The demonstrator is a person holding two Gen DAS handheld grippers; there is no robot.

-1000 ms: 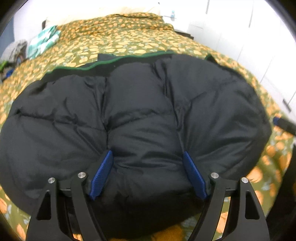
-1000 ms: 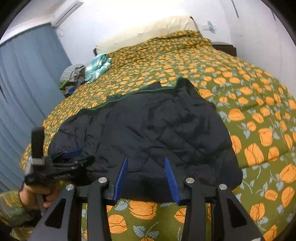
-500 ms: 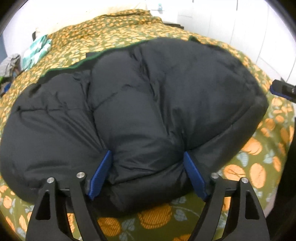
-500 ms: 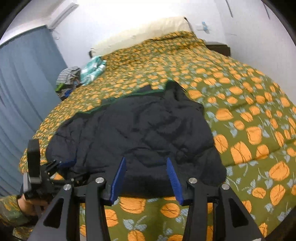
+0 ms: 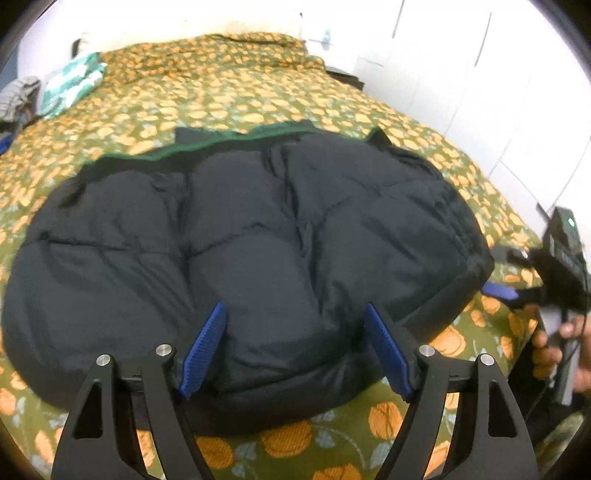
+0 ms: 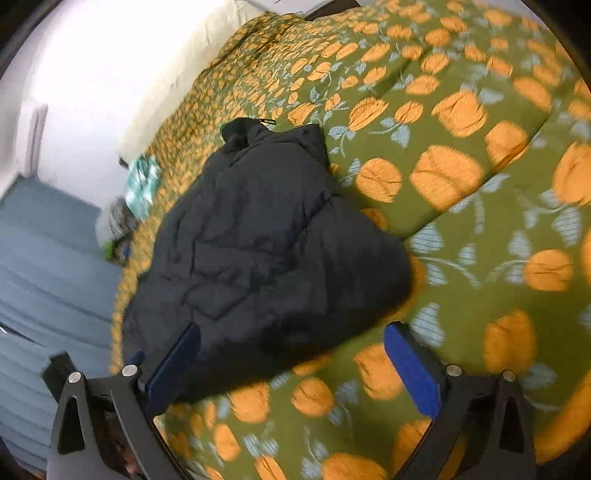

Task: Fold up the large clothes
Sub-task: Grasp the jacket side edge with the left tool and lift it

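Note:
A black puffer jacket (image 5: 251, 236) with a green-edged hem lies folded on the bed; it also shows in the right wrist view (image 6: 258, 236). My left gripper (image 5: 295, 350) is open, its blue pads (image 5: 205, 347) wide apart over the jacket's near edge, holding nothing. My right gripper (image 6: 295, 369) is open and tilted, above the jacket's near right corner and the bedspread. It also appears at the right of the left wrist view (image 5: 517, 291).
The bed has a green bedspread with orange flowers (image 6: 461, 166). Pillows (image 5: 236, 22) lie at the head. Folded clothes (image 5: 70, 83) sit at the far left. A blue curtain (image 6: 44, 266) hangs left. White cupboards (image 5: 480, 74) stand right.
My right gripper has opened wider, rolled over and moved to the jacket's right side. My left gripper pulled back slightly from the jacket and stays open.

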